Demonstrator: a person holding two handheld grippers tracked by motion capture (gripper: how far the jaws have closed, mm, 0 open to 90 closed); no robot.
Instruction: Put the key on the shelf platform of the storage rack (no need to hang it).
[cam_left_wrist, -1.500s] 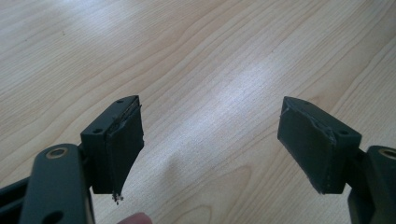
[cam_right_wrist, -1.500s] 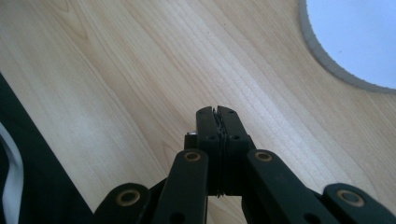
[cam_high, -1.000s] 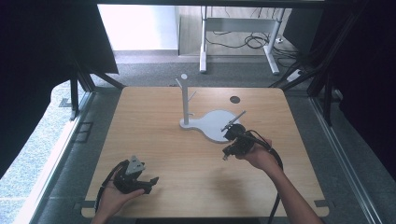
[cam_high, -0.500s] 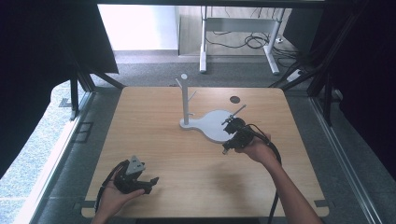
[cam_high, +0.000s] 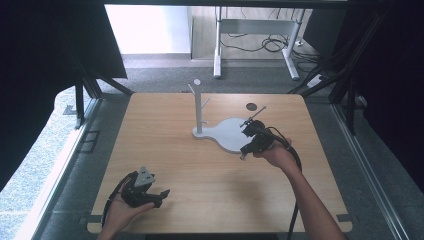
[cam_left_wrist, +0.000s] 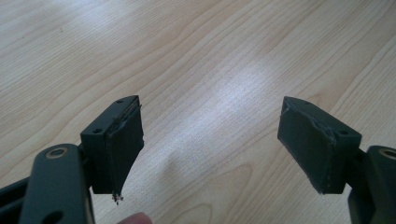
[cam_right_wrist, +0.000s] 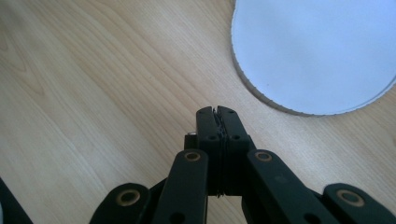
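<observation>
Right of centre in the high view, the right gripper (cam_high: 246, 141) sits jaws clenched w/ nothing visibly in them at the lower-right edge of the white stand base (cam_high: 227, 134), while the left gripper (cam_high: 159, 196) waits released at lower left, so work looks barely begun.

Soft daylight, glare on tabletop (cam_left_wrist: 243, 88)

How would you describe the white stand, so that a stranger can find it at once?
Look at the wooden table, toward its far middle. The stand is a thin white post with short pegs, rising from a flat white base beside the right gripper. It is the one upright thing on the table.
</observation>
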